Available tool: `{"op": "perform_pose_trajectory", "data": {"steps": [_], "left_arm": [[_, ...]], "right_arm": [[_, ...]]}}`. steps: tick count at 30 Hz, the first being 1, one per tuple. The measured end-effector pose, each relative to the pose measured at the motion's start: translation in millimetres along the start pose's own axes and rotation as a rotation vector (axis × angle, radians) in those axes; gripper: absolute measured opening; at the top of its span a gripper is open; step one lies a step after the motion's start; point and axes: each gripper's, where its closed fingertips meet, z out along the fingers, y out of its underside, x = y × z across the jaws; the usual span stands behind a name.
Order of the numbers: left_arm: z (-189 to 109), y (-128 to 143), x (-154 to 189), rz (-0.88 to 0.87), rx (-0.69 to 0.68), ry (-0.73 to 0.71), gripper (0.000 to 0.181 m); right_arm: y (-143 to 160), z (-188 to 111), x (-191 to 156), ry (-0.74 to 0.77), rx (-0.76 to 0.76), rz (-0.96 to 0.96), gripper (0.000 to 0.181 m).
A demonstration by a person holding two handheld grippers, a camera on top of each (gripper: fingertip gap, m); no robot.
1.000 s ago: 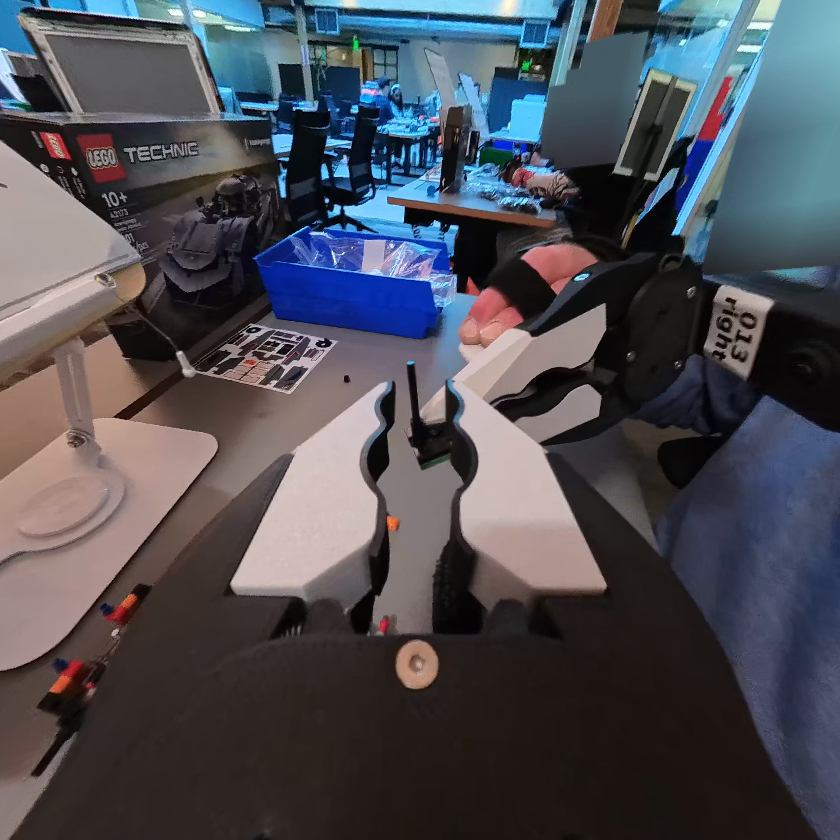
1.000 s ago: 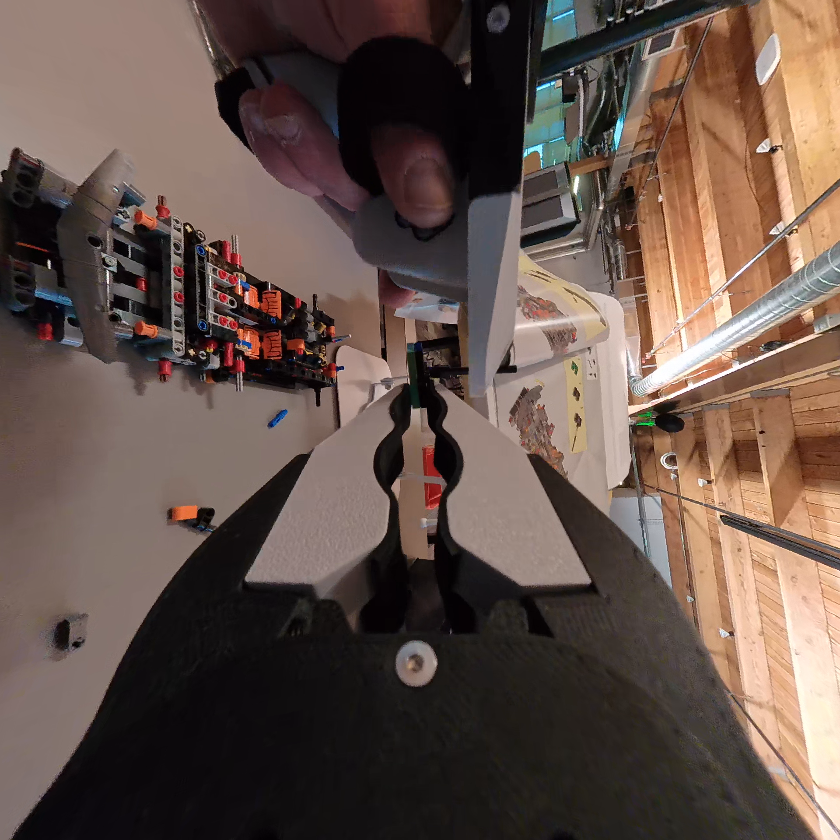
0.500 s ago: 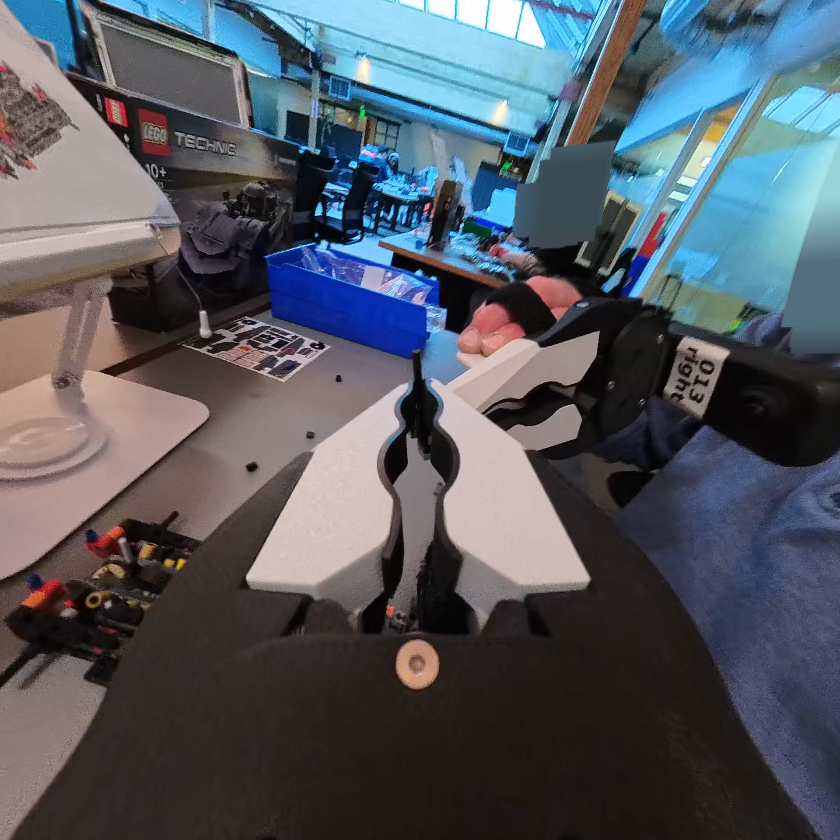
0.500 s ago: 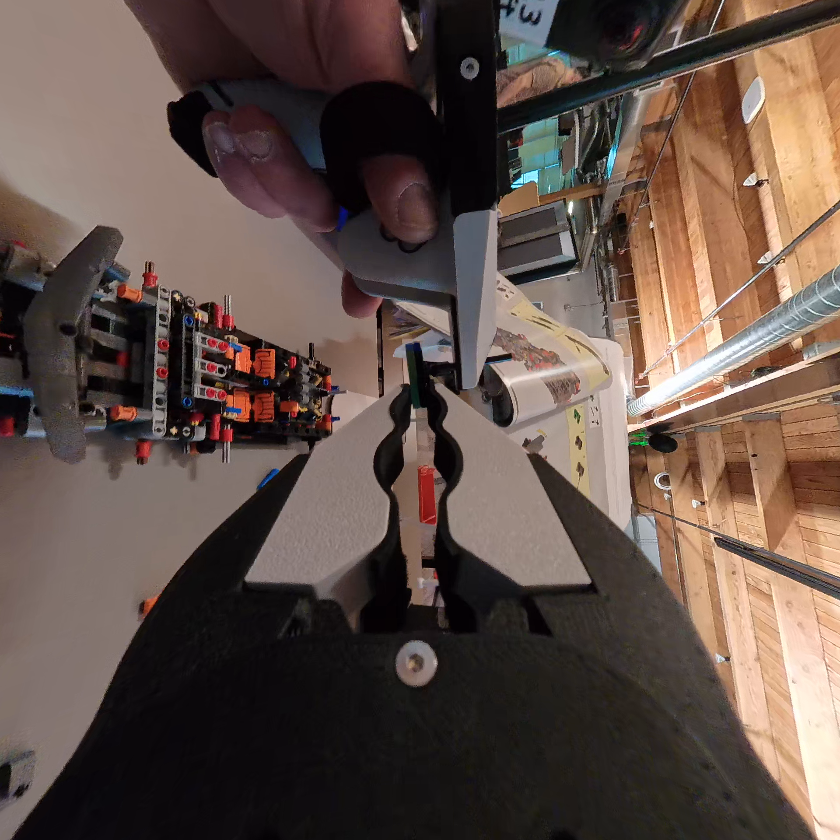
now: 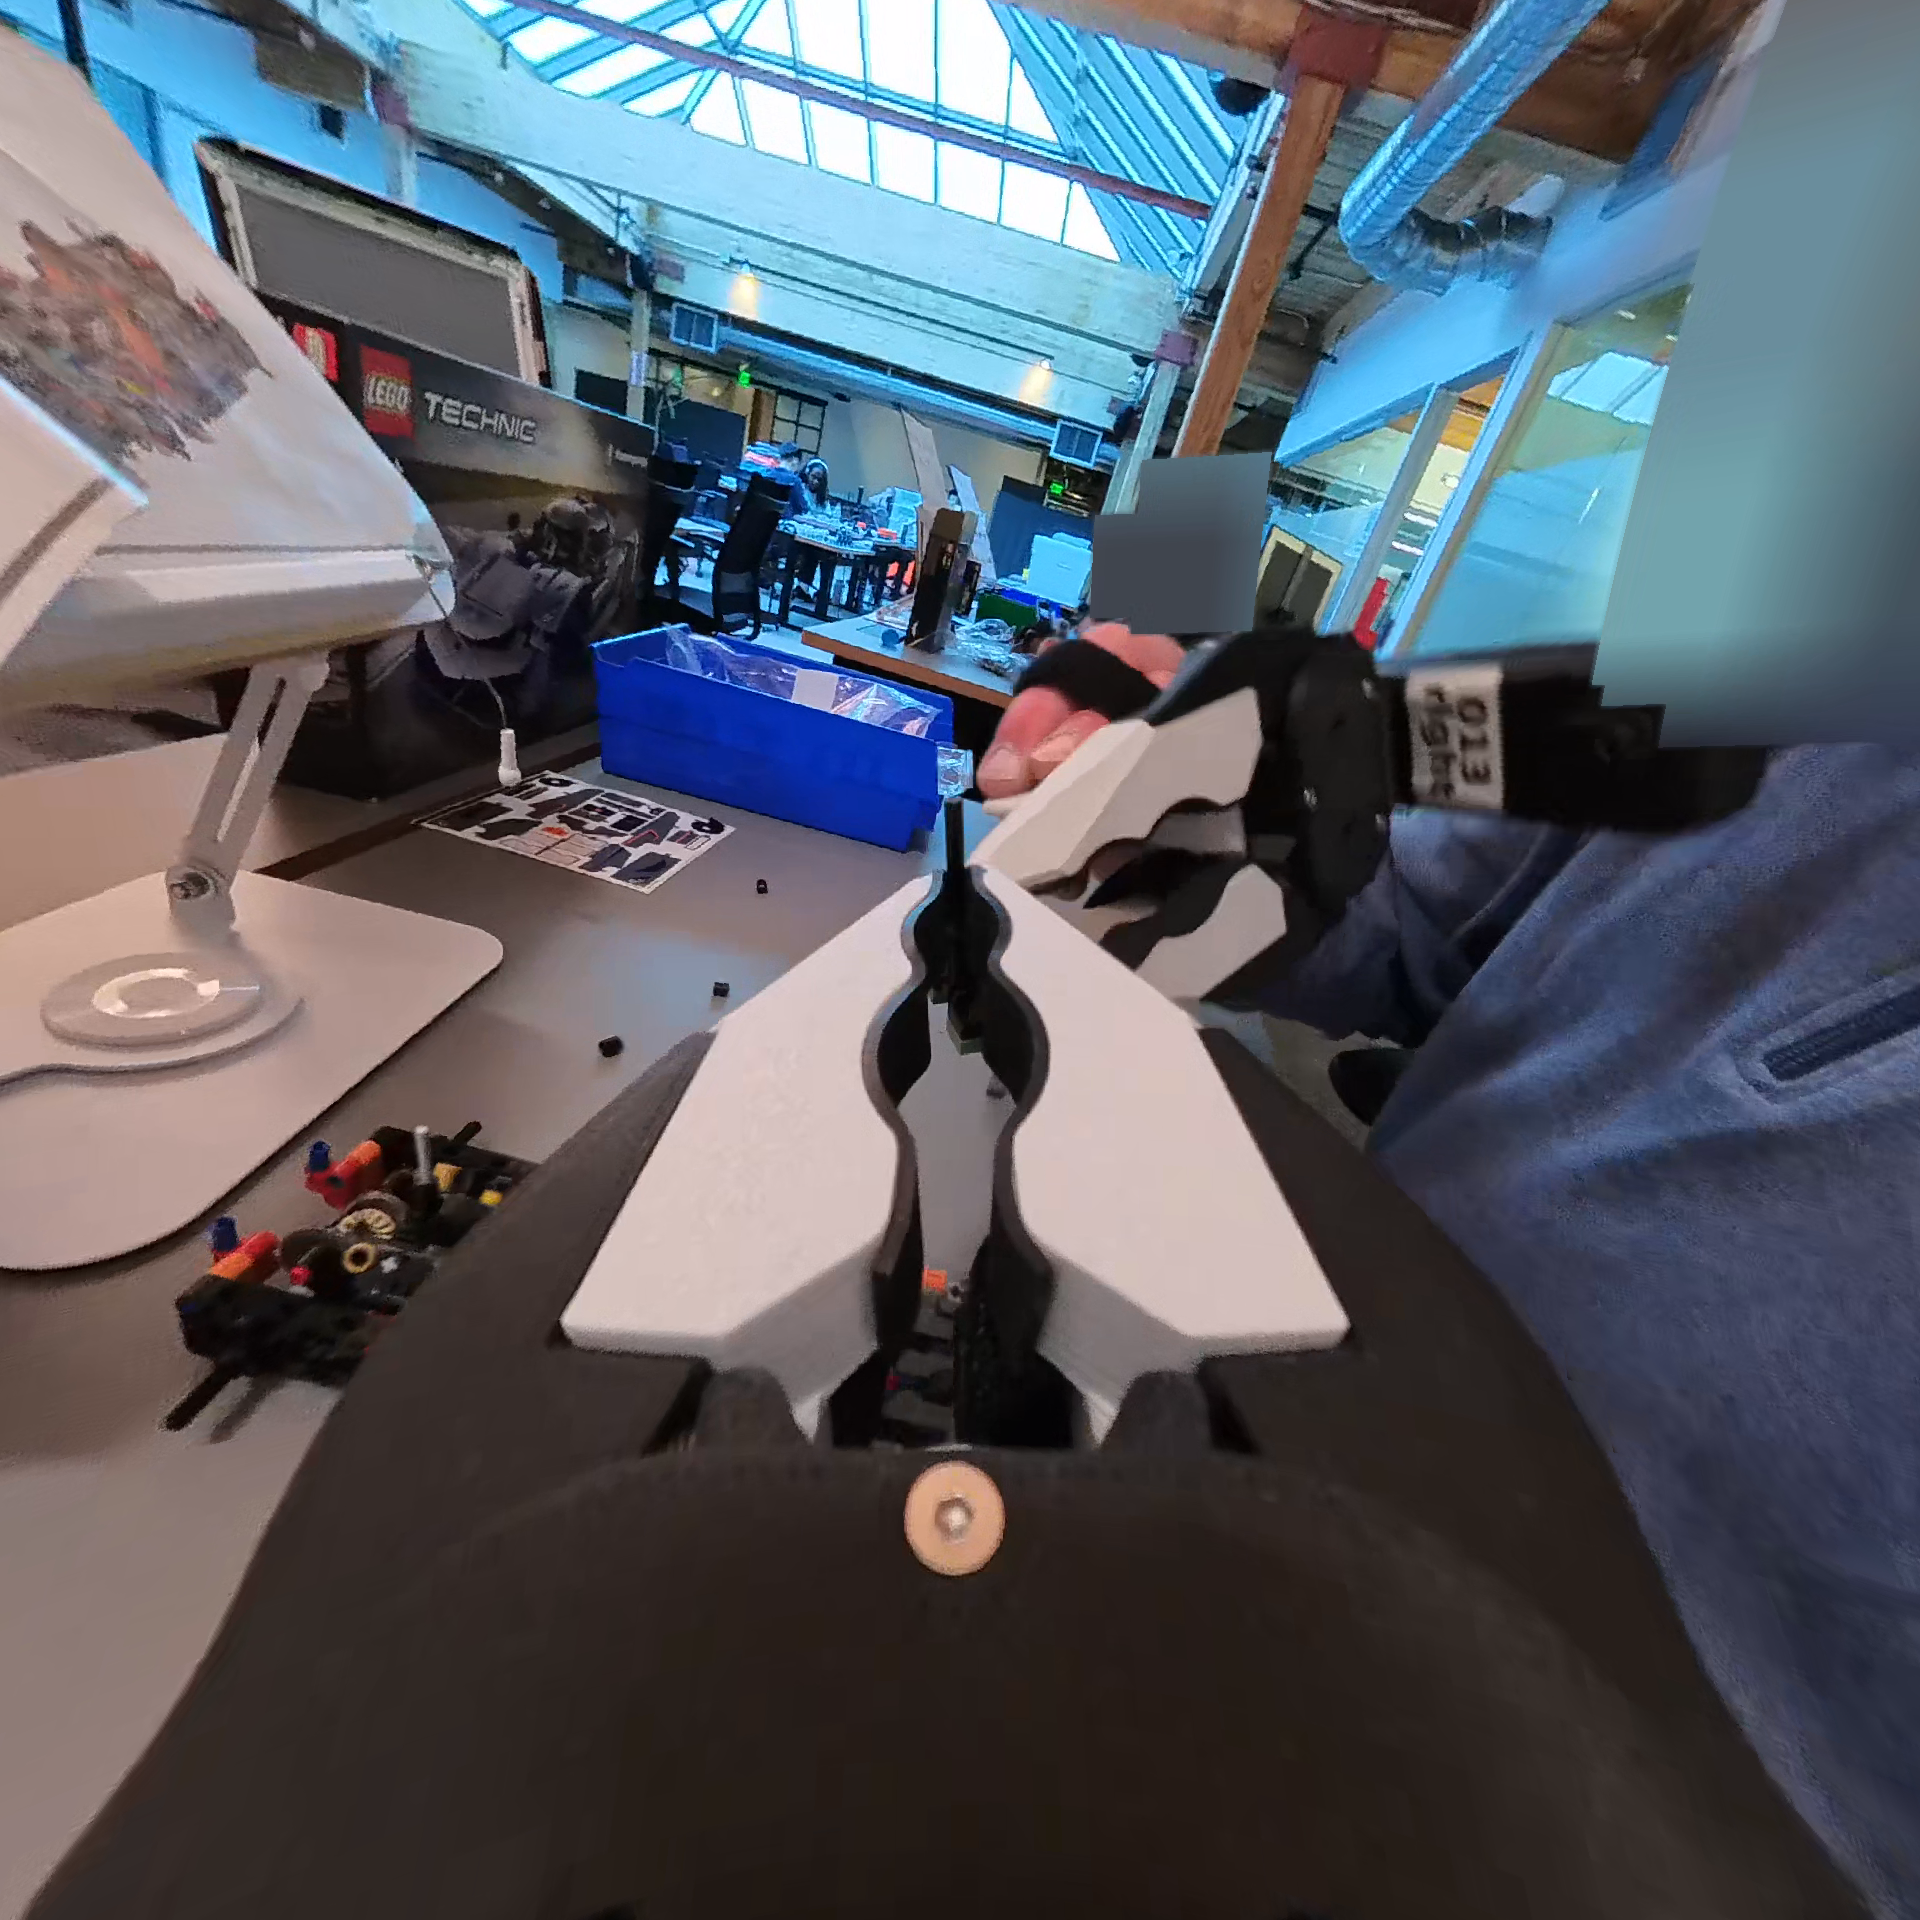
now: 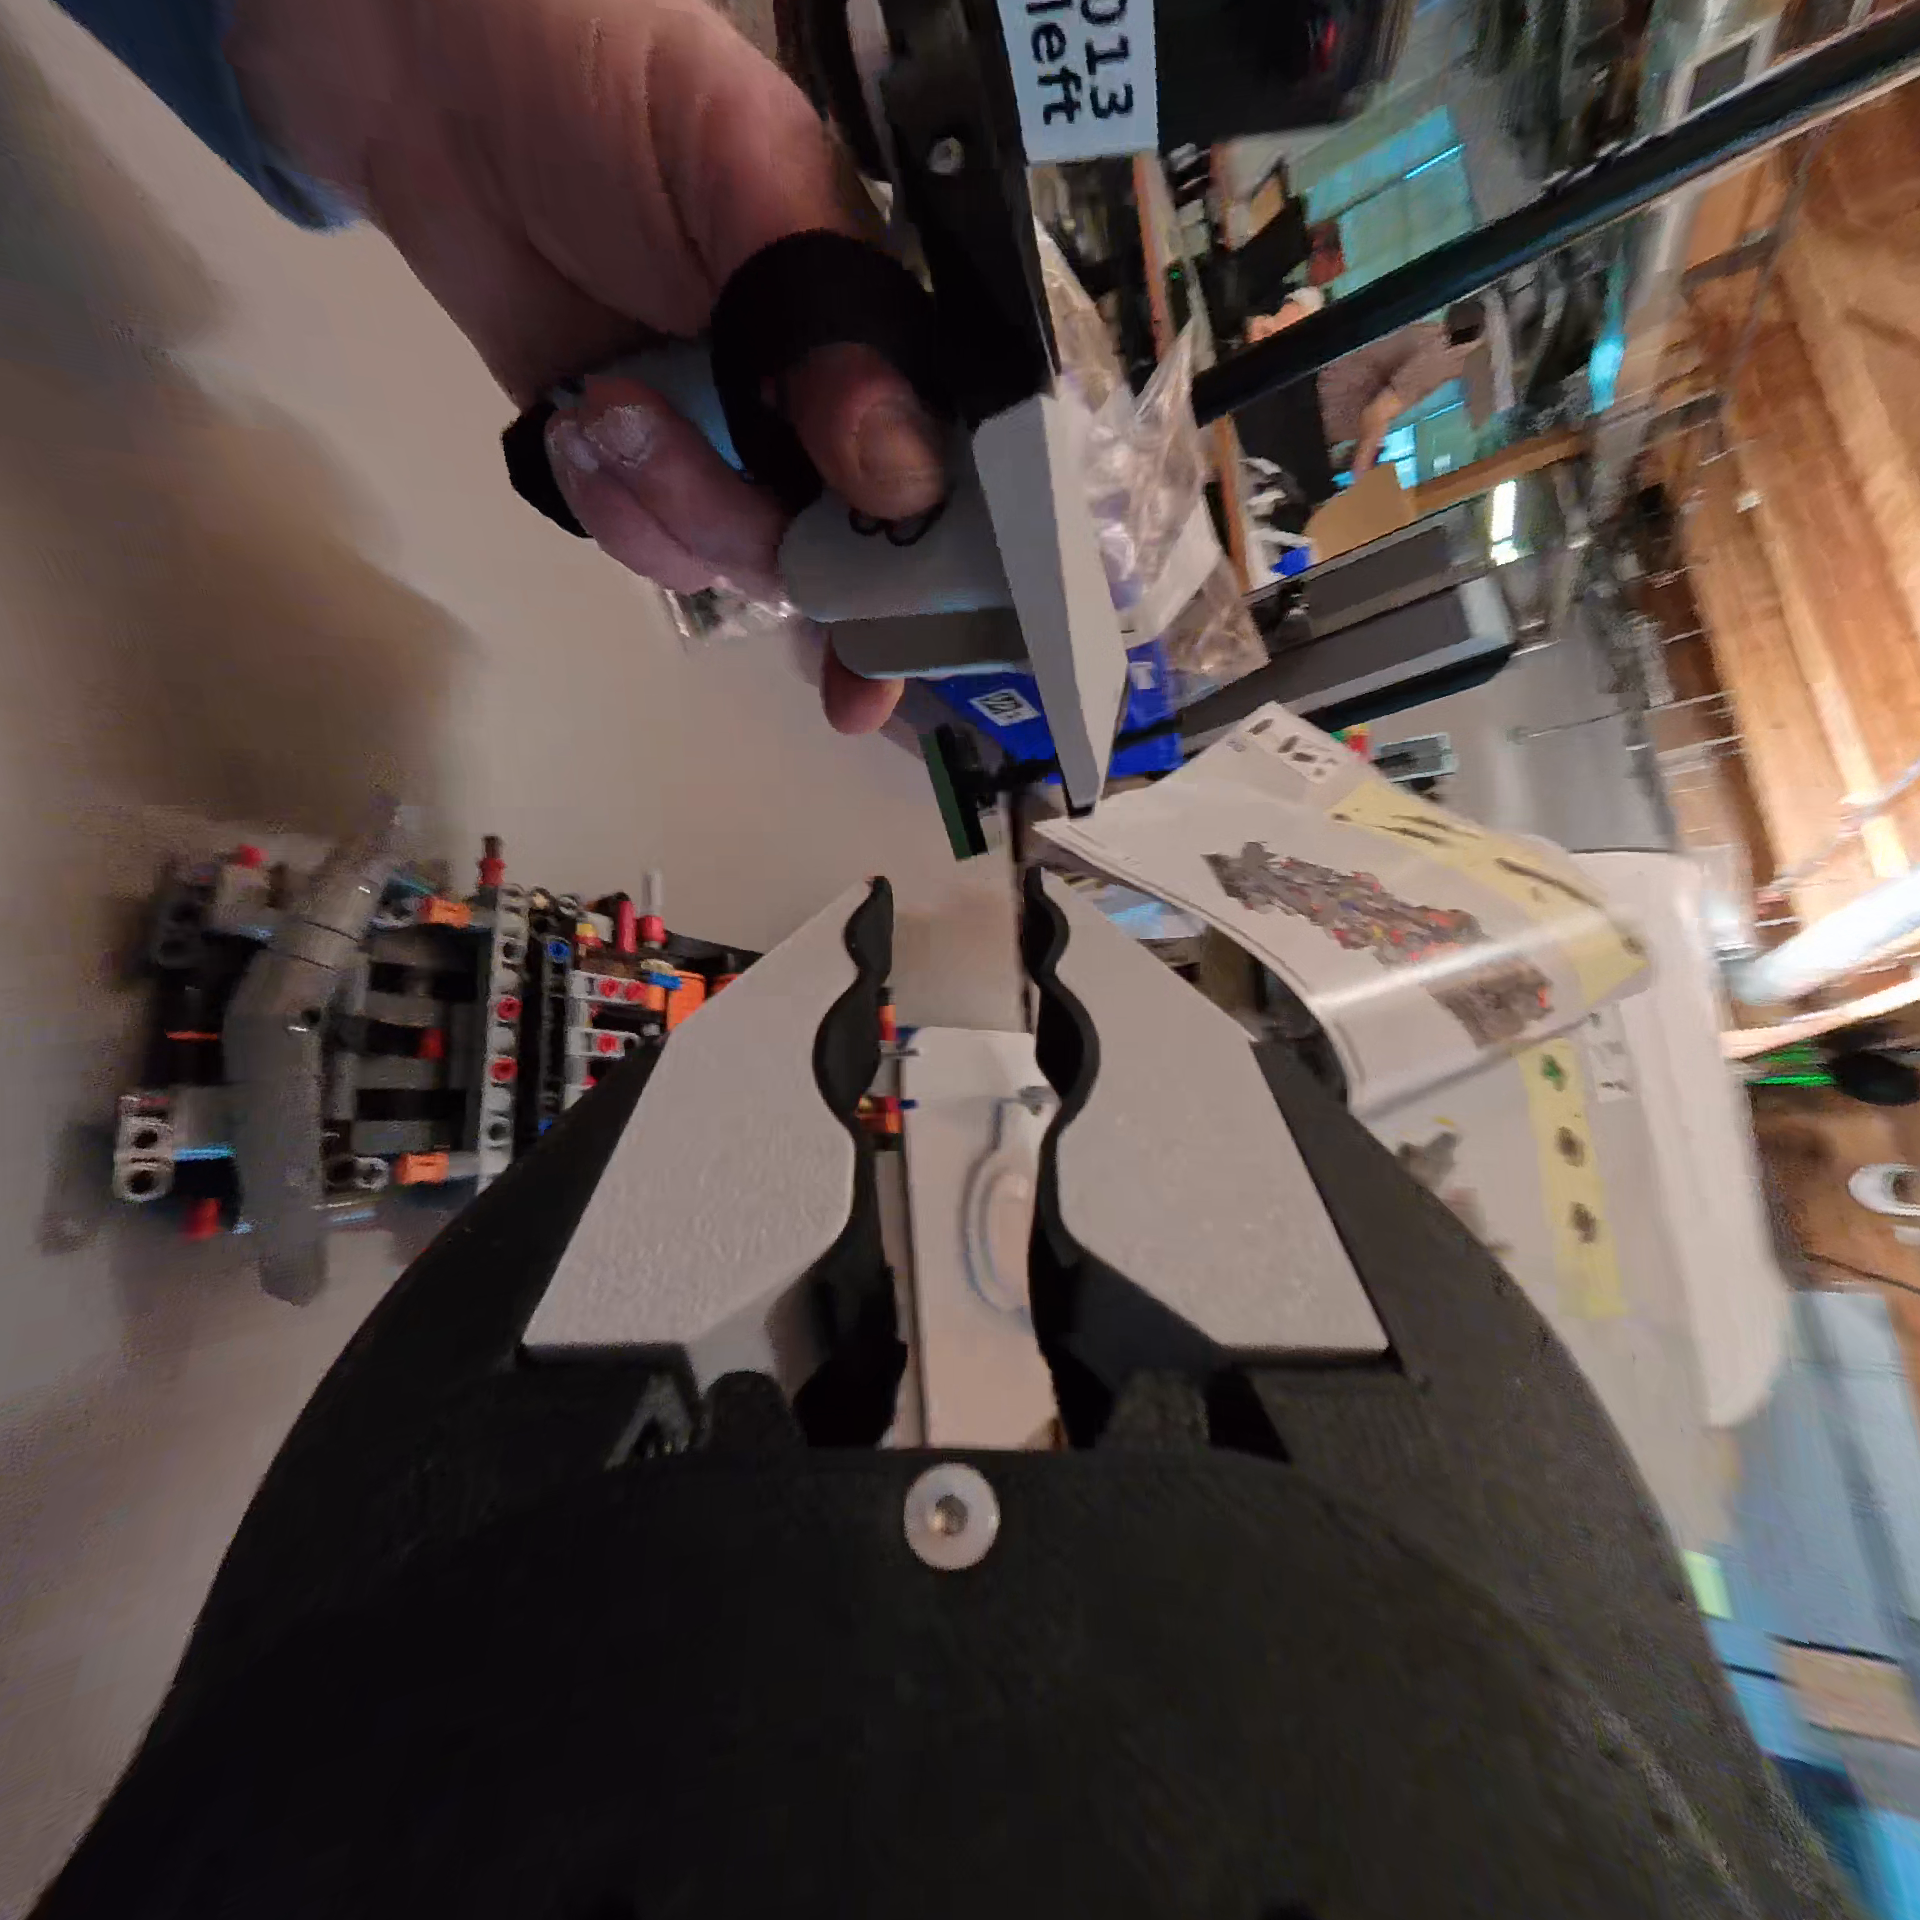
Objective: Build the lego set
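As the build goes on above the grey table (image 5: pixel 644 966), the work comes down to one small sub-assembly held in the air.

Left gripper (image 5: pixel 954 883): fingers pressed together, pinching a thin black axle (image 5: pixel 953 831) with a small dark green piece (image 6: pixel 948 795) at its lower end, held clear of the table.

Right gripper (image 6: pixel 951 894): fingers spread, nothing between them, tips just beside the axle's free end.

Handling: the axle assembly looks very light, stiff and smooth, so it could likely twist or slide in a pinch; the firmest hold is probably across the shaft close to the green piece, not at the bare tip.

Main model (image 6: pixel 395 1049): the long black, grey and orange chassis lies on the table, well apart from both grippers; being pinned together, it may flex or shed parts if lifted by one end.

Blue bin (image 5: pixel 769 743): at the far side of the table, holding clear plastic bags (image 5: pixel 790 675); what is in the bags cannot be made out.

Set box (image 5: pixel 499 520): stands upright behind the bin, closed as far as can be seen.

Instruction booklet (image 6: pixel 1382 914): open on a white stand (image 5: pixel 187 997), beside a sticker sheet (image 5: pixel 577 831).
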Motion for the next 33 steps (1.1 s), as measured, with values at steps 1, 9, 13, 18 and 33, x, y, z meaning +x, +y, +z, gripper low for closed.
{"op": "perform_pose_trajectory", "data": {"steps": [1,9,13,18,33], "left_arm": [[-3,0,1,0.023,-0.006,0.001,0.0],[-11,10,14,0.294,-0.1,-0.024,0.0],[-12,12,21,0.385,-0.119,-0.023,0.0],[-13,14,26,0.538,-0.147,-0.054,0.0],[-17,0,36,0.542,-0.047,-0.037,0.0]], "right_arm": [[0,1,-1,-0.038,0.005,0.049,0.023],[-17,0,-7,-0.384,0.154,0.601,0.024],[-21,4,-13,-0.469,0.156,0.686,0.024],[-27,3,-22,-0.607,0.175,0.833,0.019],[-35,-3,-15,-0.676,0.287,0.984,0.0]]}}
